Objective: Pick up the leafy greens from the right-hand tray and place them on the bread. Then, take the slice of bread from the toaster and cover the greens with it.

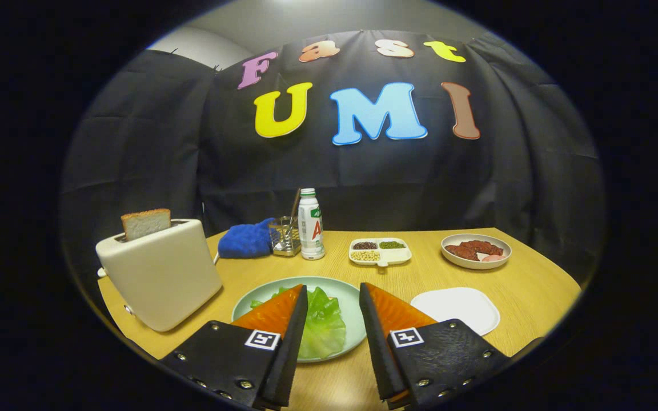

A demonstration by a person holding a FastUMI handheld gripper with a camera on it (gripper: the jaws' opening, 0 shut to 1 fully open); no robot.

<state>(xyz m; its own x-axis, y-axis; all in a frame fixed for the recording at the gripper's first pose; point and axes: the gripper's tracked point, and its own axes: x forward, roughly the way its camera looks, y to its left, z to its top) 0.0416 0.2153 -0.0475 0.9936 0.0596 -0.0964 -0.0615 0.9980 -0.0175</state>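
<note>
Leafy greens (322,325) lie on a pale green plate (352,302), directly between the two fingers and partly hidden behind the left finger's tip. Gripper (333,297) hovers over the plate's near side, jaws spread wide with nothing between the pads; orange fingers (394,314) with black inner faces, a square marker tag on each black mount. Whether the fingers touch the greens cannot be told; they look to be above them.

Slice of bread (145,222) stands upright in the slot of a cream toaster (160,274), top half poking out. Toaster sits on the table well to the left of the plate, beyond the left finger.

White square plate (457,308) lies just right of the right finger, near the green plate but apart from it; its surface looks bare.

Farther back on the wooden table (534,285): blue cloth (246,240), next to it a clear glass holder (284,237) with a stick-like item in it, then a white bottle (310,225) with a green cap, upright. Right of the bottle, a small divided dish (379,251) with dark, green and yellowish bits in separate compartments. Far right, a round bowl (476,251) with reddish-brown pieces.
</note>
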